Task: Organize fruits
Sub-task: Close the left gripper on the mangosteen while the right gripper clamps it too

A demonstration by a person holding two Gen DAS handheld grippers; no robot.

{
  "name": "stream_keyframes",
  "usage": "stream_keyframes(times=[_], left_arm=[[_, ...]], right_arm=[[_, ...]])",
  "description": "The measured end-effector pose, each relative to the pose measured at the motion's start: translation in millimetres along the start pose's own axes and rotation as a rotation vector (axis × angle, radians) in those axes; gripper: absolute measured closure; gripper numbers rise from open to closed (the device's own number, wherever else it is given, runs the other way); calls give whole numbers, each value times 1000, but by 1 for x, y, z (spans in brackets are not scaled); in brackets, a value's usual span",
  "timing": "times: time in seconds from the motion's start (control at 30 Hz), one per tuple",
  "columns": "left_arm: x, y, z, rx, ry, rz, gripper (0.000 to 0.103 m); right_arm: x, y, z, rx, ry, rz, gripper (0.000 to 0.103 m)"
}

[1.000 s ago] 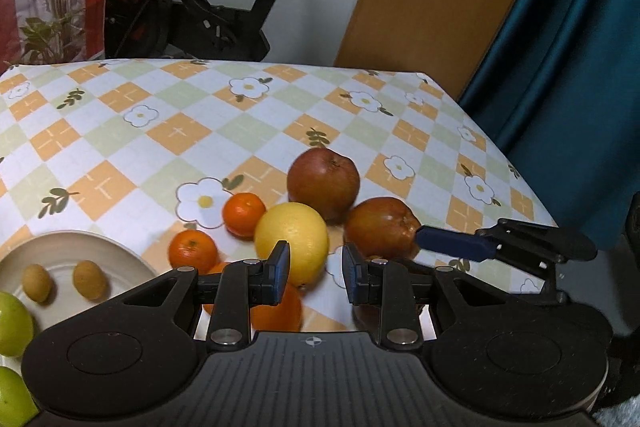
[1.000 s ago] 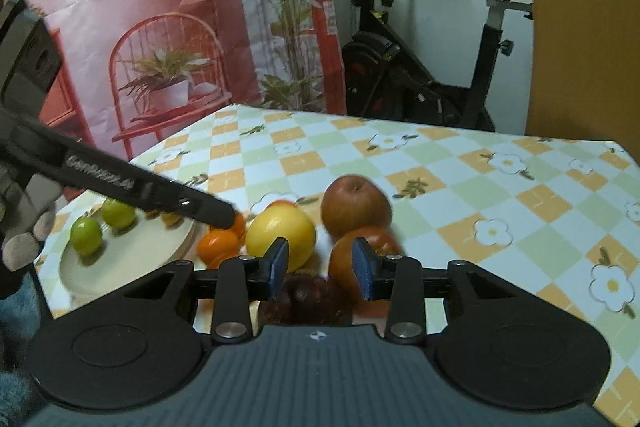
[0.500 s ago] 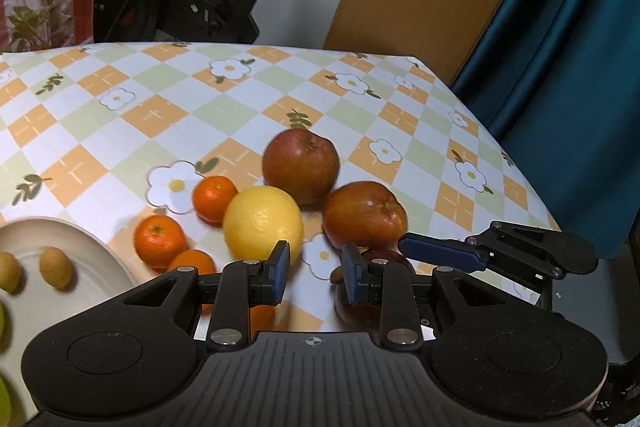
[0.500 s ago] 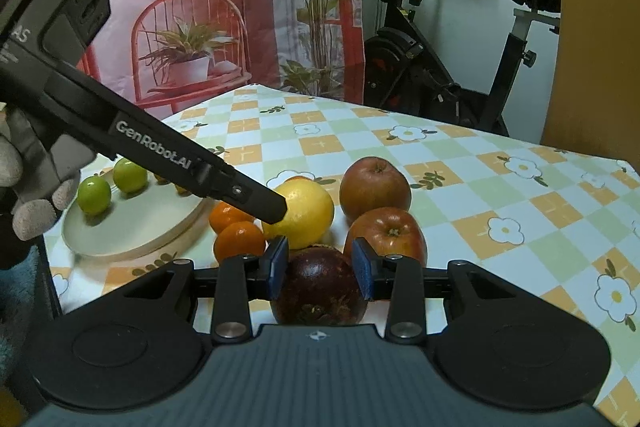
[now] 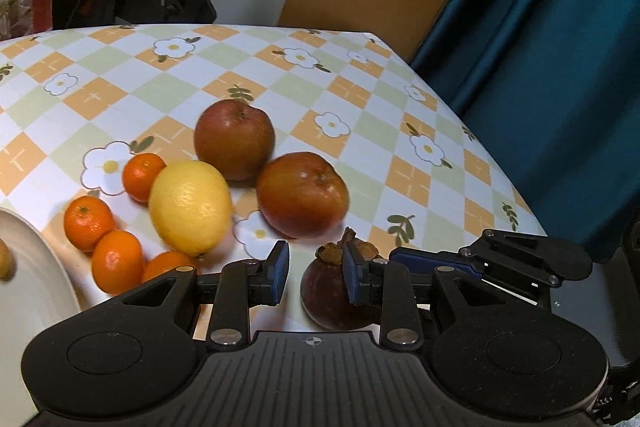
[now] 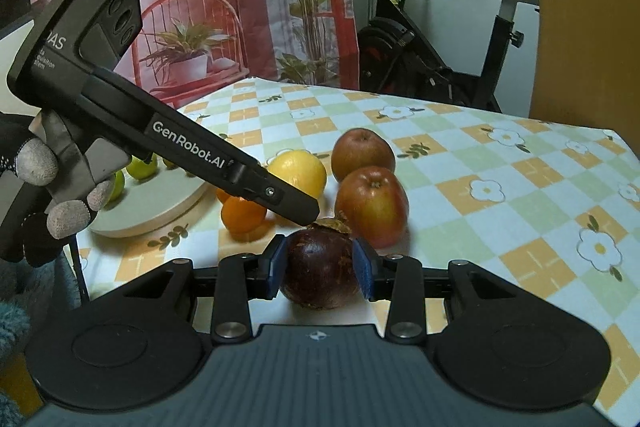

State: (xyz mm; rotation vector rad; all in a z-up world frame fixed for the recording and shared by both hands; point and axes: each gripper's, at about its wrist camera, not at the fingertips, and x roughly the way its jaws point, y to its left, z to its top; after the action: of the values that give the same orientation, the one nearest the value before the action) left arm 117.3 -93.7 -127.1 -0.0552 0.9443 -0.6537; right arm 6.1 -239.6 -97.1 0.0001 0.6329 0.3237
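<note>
A dark purple mangosteen (image 6: 320,273) sits at the near table edge, and my right gripper (image 6: 320,269) is shut on it, pads on both sides. It also shows in the left wrist view (image 5: 328,291). My left gripper (image 5: 314,269) is open and empty just above and left of it. Behind lie two red apples (image 5: 300,193) (image 5: 234,137), a yellow lemon (image 5: 190,207) and several small oranges (image 5: 88,223). A cream plate (image 6: 160,203) at the left holds small green fruits (image 6: 142,167).
The table wears a checked flower cloth (image 5: 360,99); its right edge drops off by a teal curtain (image 5: 552,67). An exercise bike (image 6: 432,67) stands behind the table. A gloved hand (image 6: 44,195) holds the left gripper.
The right gripper moved forward and closed around the mangosteen. The left gripper swung right, away from the plate, and now hovers over the mangosteen.
</note>
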Motion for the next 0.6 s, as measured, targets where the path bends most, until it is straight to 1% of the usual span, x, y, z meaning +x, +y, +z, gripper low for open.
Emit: stream_keyframes(times=[0.13, 0.2, 0.27, 0.33, 0.4, 0.5, 0.53, 0.57, 0.6], left_arm=[[1, -4, -1, 10, 6, -17, 69], [2, -6, -2, 21, 6, -22, 68], [2, -8, -3, 30, 8, -25, 65], [2, -9, -4, 31, 9, -32, 65], [2, -9, -5, 32, 11, -37, 65], [1, -8, -5, 25, 19, -42, 63], [0, -7, -5, 17, 25, -51, 61], [-1, -7, -6, 11, 27, -60, 53], [-3, -8, -6, 14, 26, -72, 47]], right_arm=[[-4, 1, -2, 5, 18, -7, 61], [-3, -1, -3, 21, 35, -9, 50], [0, -5, -5, 52, 49, -6, 44], [3, -10, -6, 95, 53, 11, 43], [8, -13, -7, 128, 76, 35, 42], [14, -15, -10, 154, 103, 41, 41], [15, -15, -12, 159, 103, 42, 41], [14, -15, -12, 163, 100, 44, 41], [14, -14, -12, 162, 97, 42, 41]])
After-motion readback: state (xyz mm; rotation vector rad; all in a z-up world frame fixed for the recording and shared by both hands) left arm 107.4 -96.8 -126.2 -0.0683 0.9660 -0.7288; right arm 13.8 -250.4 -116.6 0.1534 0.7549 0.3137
